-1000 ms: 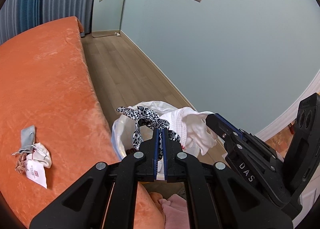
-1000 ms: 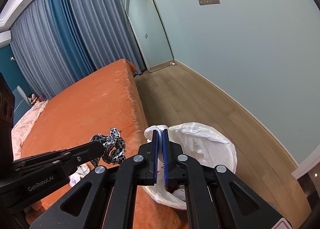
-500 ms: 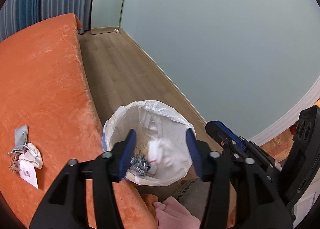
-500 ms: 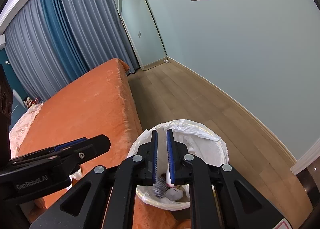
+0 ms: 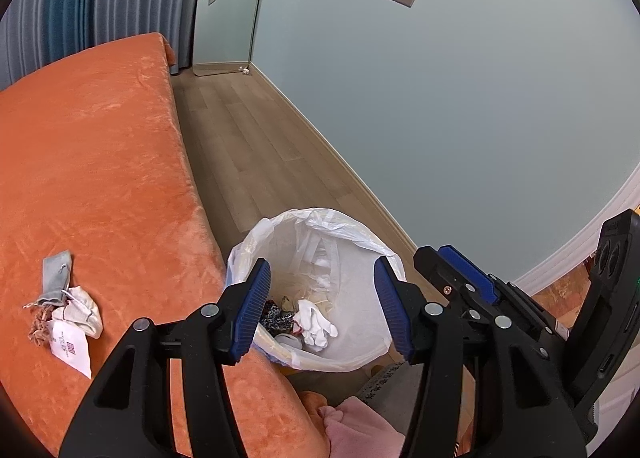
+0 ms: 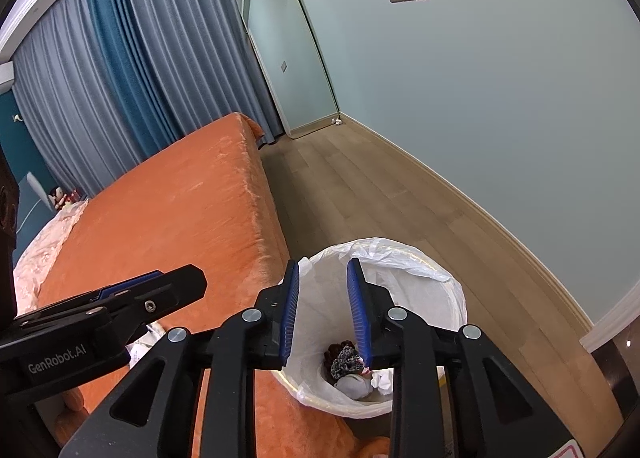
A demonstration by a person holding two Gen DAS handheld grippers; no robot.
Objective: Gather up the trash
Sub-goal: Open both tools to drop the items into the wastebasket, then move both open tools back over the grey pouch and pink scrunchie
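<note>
A round bin with a white plastic liner (image 5: 352, 234) stands on the floor against the bed's edge; it also shows in the right wrist view (image 6: 416, 258). Inside lie a white crumpled cloth (image 5: 316, 320) and a leopard-print scrunchie (image 5: 274, 316), also seen in the right wrist view (image 6: 347, 360). My left gripper (image 5: 326, 310) is open wide and empty above the bin. My right gripper (image 6: 324, 308) is open and empty above the bin too. On the orange bed lie a grey pouch (image 5: 56, 278), a white crumpled bag (image 5: 82, 310) and a paper tag (image 5: 72, 352).
The orange bed (image 5: 92, 161) fills the left side. Wooden floor (image 5: 260, 145) runs between bed and pale blue wall. A mirror (image 6: 288, 53) leans at the far end by blue curtains (image 6: 120, 65). Pink fabric (image 5: 360, 430) lies near the bottom edge.
Both grippers opened above the bin. The white cloth and leopard scrunchie left the jaws and dropped into the bin. The right gripper opened later and wider over time.
</note>
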